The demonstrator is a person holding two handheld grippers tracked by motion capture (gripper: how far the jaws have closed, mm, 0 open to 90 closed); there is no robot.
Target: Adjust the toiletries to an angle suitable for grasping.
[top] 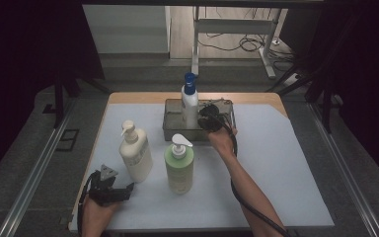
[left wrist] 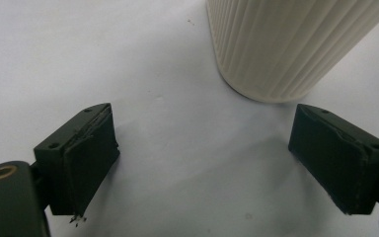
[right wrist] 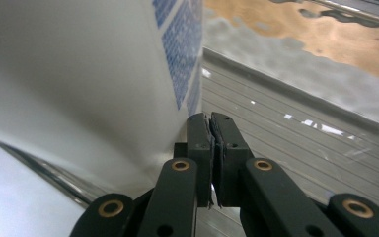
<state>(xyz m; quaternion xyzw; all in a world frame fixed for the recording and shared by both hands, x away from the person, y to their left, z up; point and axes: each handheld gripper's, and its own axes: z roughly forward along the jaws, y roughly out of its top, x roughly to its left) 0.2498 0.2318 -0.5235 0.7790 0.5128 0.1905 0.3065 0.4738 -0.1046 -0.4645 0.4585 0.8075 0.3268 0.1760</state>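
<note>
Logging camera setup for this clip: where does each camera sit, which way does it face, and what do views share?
High view: above the person's side, facing forward and down on the table; both forearms, left gripper, right gripper show.
Left gripper view: rides the left gripper, low over the table, facing the cream bottle; its open fingers show.
Right gripper view: inside the metal tray, beside the white bottle; shut fingers.
Shared: both bottles also stand in the high view.

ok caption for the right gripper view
Right gripper, jaws shut, beside the white bottle inside the metal tray.
</note>
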